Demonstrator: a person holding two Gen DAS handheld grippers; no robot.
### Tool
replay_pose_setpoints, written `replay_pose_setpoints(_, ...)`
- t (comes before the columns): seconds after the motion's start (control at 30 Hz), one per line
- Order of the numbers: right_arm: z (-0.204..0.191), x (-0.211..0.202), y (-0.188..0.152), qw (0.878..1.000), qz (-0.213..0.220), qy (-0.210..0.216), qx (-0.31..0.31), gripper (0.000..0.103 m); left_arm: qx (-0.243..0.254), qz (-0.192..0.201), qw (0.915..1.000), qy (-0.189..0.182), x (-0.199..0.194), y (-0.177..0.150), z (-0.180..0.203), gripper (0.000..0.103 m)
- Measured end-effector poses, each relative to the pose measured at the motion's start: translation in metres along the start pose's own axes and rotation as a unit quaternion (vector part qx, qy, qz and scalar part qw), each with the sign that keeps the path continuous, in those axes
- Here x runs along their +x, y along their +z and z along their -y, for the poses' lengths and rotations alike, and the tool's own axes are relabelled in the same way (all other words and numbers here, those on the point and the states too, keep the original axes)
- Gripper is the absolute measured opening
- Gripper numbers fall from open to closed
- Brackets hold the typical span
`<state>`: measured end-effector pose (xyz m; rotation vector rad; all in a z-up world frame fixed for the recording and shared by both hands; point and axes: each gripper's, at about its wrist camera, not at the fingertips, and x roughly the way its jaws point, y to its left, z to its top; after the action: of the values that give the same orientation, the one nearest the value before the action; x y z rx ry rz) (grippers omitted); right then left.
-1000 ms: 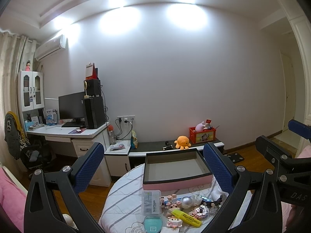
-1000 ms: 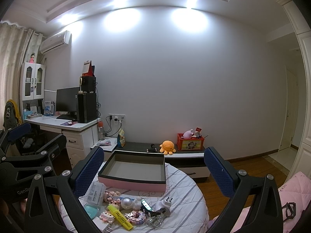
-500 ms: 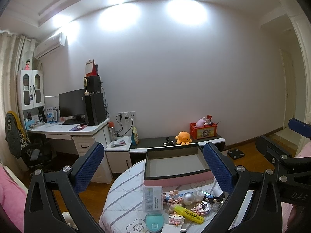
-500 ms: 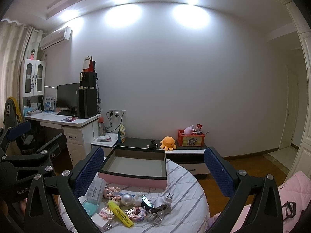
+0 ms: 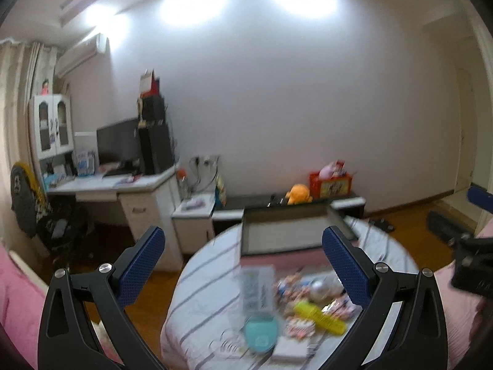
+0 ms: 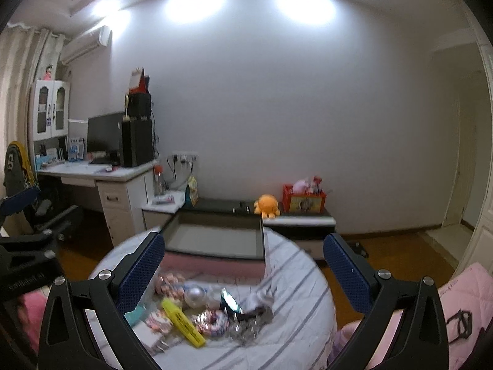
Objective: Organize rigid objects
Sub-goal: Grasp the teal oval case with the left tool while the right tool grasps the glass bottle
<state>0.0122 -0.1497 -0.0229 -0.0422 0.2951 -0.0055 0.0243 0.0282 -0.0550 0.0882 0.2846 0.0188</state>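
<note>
L claw (image 5: 243, 265) wide, empty | R claw (image 6: 243, 265) same | box (image 6: 212, 242) empty

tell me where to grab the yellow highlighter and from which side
Grip the yellow highlighter across its middle, coming down from above. It lies flat and aslant on the table, long and narrow, so the open right gripper should close across its short width.

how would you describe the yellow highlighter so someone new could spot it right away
Start at the round table with the striped cloth, where a pink box sits at the far side. In front of the box lies a heap of small trinkets. The highlighter is the long bright yellow bar lying at a slant in the near part of that heap, beside a silver ball.
</note>
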Motion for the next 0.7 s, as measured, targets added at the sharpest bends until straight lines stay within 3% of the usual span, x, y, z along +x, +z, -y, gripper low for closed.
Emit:
replay_pose_setpoints(0.2, 0.013, 0.042, -0.052, 0.997, -0.077, -0.005, 0.017, 0.103, -0.008, -0.099, 0.995, 0.014, 0.051, -0.061, -0.017, 0.103)
replay_pose_setpoints(0.43, 0.019, 0.076, -0.101, 0.988, -0.152, -0.004, 0.02, 0.103, -0.006, -0.191, 0.9813, -0.017, 0.105, -0.118, -0.006, 0.103)
replay_pose_setpoints(0.7, 0.024, 0.096, -0.116, 0.984, -0.178, 0.003, 0.011, 0.103, -0.003, -0.221, 0.9749, -0.026, 0.14, -0.134, 0.004, 0.103)
